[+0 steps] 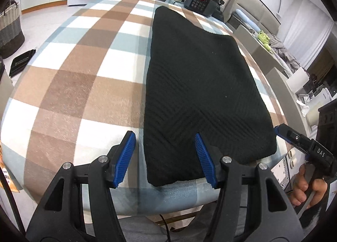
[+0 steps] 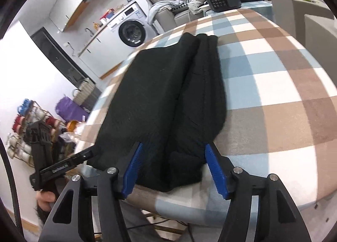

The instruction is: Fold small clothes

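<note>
Left tongs [image 1: 165, 157] spread, straddling the near left edge of the black garment [image 1: 202, 94], pads not pressing, probably set to pinch. Right tongs [image 2: 175, 170] spread over its near end, nothing pinched. One garment, folded lengthwise, flat on the checked bench [image 1: 80, 86]. Two tongs.

Black garment [image 1: 202, 86] is showing a faint chevron weave. Counter cover [image 1: 80, 77] is reading as brown, white and pale-blue check. Both hand-held grippers are wearing blue ribbed pads [image 2: 132, 170] on black frames.
</note>
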